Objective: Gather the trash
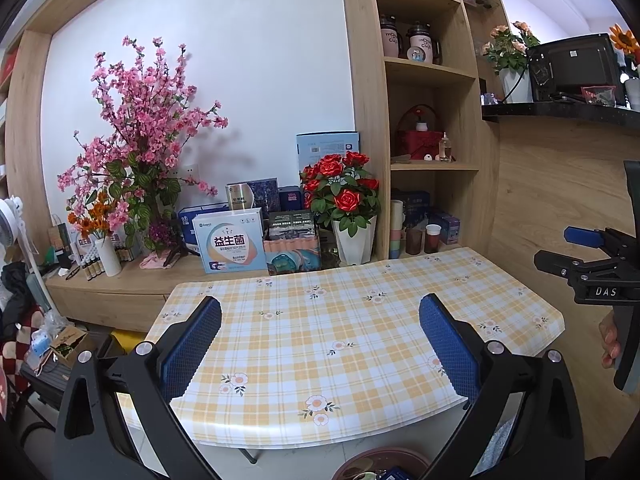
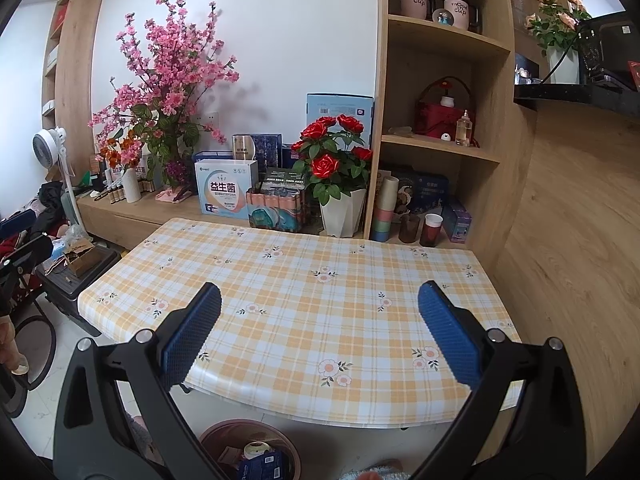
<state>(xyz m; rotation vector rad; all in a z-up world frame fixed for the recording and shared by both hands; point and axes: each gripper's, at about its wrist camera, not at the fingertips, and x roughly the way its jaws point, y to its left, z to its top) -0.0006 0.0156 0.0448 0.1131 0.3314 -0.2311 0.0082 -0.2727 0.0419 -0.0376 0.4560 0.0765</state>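
Note:
A small table with a yellow plaid flowered cloth (image 1: 360, 336) stands before me; it also shows in the right wrist view (image 2: 304, 300). Its top is bare. A brown trash bin (image 2: 250, 450) with a blue packet and other litter inside sits on the floor below the table's near edge; its rim shows in the left wrist view (image 1: 380, 464). My left gripper (image 1: 320, 344) is open and empty above the near edge. My right gripper (image 2: 320, 344) is open and empty too; it also shows at the right of the left wrist view (image 1: 560, 246).
A low wooden ledge behind the table holds a potted red rose (image 2: 336, 172), a white box (image 2: 226, 188), pink blossoms (image 2: 172, 80) and cups (image 2: 432, 230). Wooden shelves (image 2: 440, 144) and a wood panel stand right. A fan (image 2: 50, 144) and clutter stand left.

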